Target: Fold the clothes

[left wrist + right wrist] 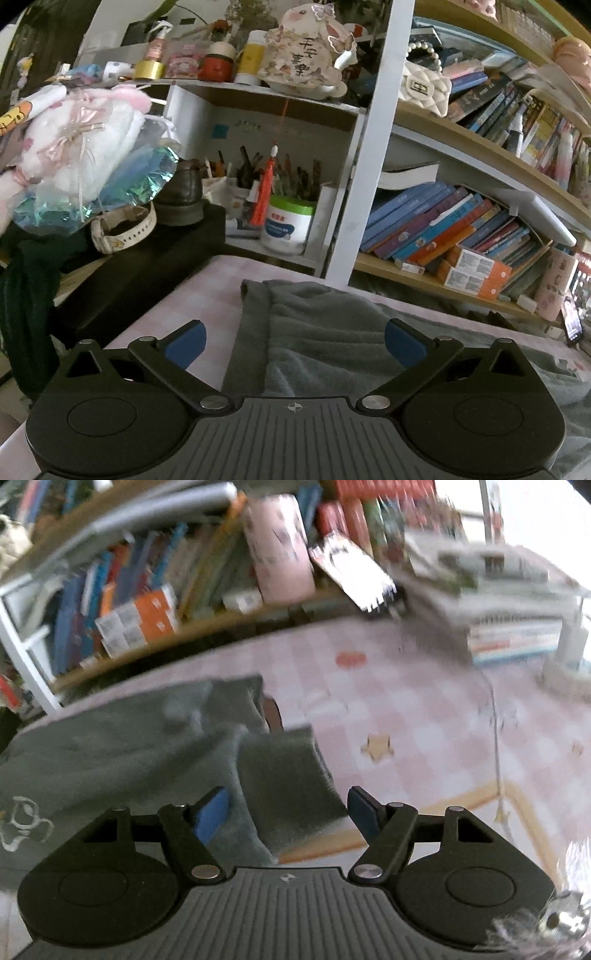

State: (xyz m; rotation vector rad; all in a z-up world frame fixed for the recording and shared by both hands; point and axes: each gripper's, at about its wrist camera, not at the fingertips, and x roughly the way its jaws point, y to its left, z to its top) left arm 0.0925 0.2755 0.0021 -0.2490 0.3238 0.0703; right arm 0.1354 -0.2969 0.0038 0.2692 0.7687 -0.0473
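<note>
A grey garment (317,332) lies on the pink checked table cover (195,299), partly folded into a long strip running away from me. My left gripper (293,345) is open, its blue pads either side of the strip and just above it, holding nothing. In the blurred right wrist view the same grey garment (122,742) spreads to the left, with a white printed motif at its near left. A ribbed cuff or sleeve end (291,786) lies between the open fingers of my right gripper (290,812). The jaws are apart and not closed on the cloth.
A white shelf unit (365,147) with books, jars, a pen pot and plush toys stands behind the table. A black box (147,273) with a watch sits at the left. In the right view, stacked books (513,642) and a pink tin (280,550) stand at the far edge.
</note>
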